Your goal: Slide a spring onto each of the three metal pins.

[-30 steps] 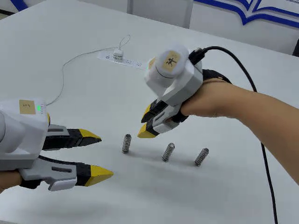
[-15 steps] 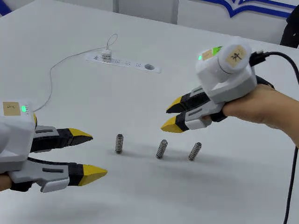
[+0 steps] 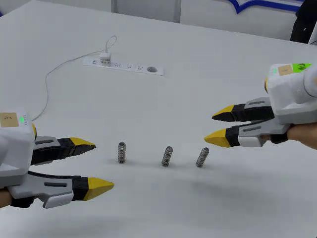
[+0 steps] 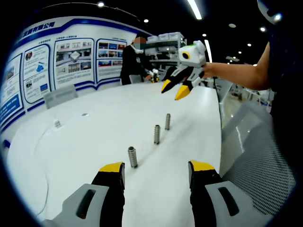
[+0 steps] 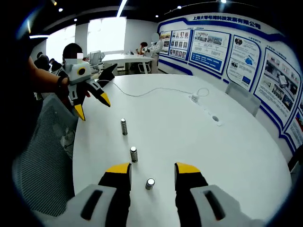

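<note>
The middle spring [image 3: 167, 156] stands upright on the white worktop [image 3: 208, 64], one of a row of three (a left spring [image 3: 122, 152] and a right spring [image 3: 202, 156] stand near it on either side). The left tongs [image 3: 103, 165] hover left of the middle spring, released and empty; the right tongs [image 3: 209, 129] hang up and to its right, likewise spread, gripping nothing. A power strip [image 3: 124, 65] lies well beyond it.

Our count: three springs [image 3: 122, 152] [image 3: 167, 156] [image 3: 202, 156], two grippers [image 3: 103, 165] [image 3: 209, 128], one power strip [image 3: 124, 65], one cable [image 3: 54, 74], one table [image 3: 208, 64].
</note>
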{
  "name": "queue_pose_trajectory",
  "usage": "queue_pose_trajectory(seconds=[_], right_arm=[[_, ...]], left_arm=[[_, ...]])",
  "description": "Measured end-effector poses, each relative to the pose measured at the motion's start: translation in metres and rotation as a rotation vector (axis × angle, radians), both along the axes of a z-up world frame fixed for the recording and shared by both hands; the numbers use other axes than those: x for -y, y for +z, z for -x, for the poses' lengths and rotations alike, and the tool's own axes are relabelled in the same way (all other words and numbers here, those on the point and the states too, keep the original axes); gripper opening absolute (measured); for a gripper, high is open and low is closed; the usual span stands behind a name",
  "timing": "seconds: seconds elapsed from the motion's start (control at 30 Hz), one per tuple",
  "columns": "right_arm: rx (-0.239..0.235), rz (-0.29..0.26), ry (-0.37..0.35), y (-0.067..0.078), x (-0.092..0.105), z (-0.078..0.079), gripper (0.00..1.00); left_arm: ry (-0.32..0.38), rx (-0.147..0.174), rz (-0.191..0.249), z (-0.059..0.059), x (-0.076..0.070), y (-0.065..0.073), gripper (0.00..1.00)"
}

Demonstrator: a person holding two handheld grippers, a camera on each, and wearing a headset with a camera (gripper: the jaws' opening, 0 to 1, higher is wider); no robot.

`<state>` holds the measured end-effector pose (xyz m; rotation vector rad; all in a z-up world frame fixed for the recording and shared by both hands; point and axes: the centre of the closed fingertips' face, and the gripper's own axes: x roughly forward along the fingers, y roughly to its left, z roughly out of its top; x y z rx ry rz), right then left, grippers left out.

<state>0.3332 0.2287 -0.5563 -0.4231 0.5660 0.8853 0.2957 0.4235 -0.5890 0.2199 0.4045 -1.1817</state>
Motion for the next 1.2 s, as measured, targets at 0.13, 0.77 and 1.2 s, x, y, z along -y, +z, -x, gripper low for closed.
queue_pose_trajectory(seconds=[0.13, 0.77, 1.2], right_arm=[[0.008, -0.013, -0.017, -0.006, 0.011, 0.01, 0.4], [0.05, -0.114, -0.113, -0.028, 0.034, 0.037, 0.56], [0.068, -0.148, -0.133, -0.033, 0.027, 0.045, 0.59]], left_arm=[[0.01, -0.002, 0.001, 0.0, -0.001, -0.001, 0.57], [0.049, -0.021, 0.015, -0.002, -0.005, -0.008, 0.62], [0.063, -0.036, 0.021, -0.002, -0.005, -0.014, 0.63]])
